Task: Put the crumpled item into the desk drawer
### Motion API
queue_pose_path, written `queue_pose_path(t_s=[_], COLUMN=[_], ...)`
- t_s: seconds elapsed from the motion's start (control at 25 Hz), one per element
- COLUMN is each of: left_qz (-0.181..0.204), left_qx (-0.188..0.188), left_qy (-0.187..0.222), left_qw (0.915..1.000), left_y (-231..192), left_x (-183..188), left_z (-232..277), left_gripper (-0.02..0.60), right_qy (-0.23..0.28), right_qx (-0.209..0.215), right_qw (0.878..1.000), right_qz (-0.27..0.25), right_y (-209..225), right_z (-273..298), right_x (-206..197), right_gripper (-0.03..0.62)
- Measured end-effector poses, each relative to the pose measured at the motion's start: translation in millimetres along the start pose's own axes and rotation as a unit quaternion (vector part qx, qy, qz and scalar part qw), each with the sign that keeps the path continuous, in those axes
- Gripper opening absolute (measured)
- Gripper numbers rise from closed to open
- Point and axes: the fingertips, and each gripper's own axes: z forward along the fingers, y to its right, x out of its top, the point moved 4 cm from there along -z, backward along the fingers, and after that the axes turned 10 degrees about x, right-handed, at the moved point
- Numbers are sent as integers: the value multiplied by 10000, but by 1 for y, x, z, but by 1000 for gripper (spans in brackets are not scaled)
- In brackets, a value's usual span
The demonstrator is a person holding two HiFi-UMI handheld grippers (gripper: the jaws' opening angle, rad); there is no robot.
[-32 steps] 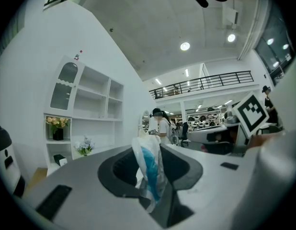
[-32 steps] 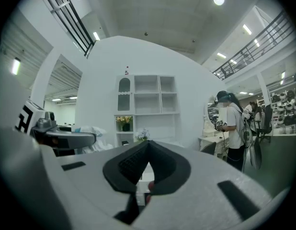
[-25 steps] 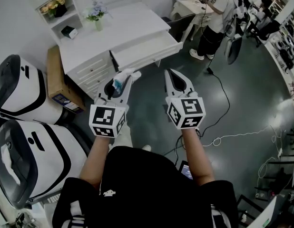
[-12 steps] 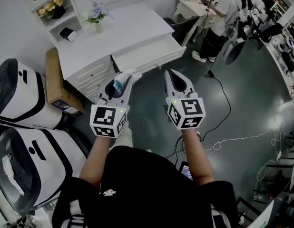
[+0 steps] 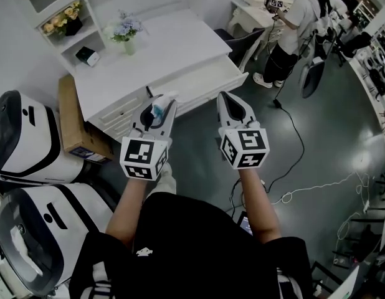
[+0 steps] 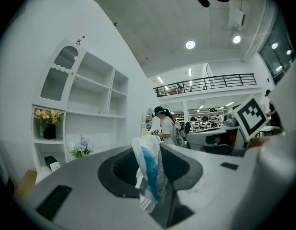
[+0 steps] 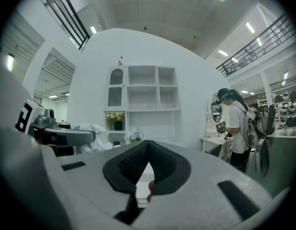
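Blue-white crumpled item (image 6: 149, 169) between left fingers (image 6: 81, 190)

Bright, even light from round ceiling lamps (image 6: 189, 44); the dark floor (image 5: 329, 136) gleams faintly. Both gripper views bulge, black-cornered; the left gripper (image 6: 150, 150) blurs close up.

Both forearms reach forward side by side, grippers level. The left gripper (image 5: 161, 101) pinches a crumpled item (image 6: 149, 171); the right gripper (image 5: 232, 99) is closed and empty.
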Motion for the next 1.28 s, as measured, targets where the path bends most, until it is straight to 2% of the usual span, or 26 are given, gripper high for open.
queue_pose_path(t_s=[0.36, 0.64, 0.92, 1.28], left_qz=[-74, -66, -64, -6], left_qx=[-105, -326, -563, -897], left_qy=[-70, -135, -212, -357], left_qw=[9999, 9994, 9982, 9953], left_y=[-43, -73, -116, -145], left_x=[9, 10, 3, -12], left_z=[49, 83, 123, 159], left_gripper=[115, 115, 115, 115], right_qy=[-104, -174, -207, -296], right_qx=[-122, -278, -495, -766], right_qw=[9999, 9995, 9985, 9964], right_qz=[24, 45, 89, 209], right_y=[11, 14, 16, 22], right_z=[57, 100, 153, 194], right_x=[11, 17, 15, 3], right_gripper=[-5, -5, -5, -5])
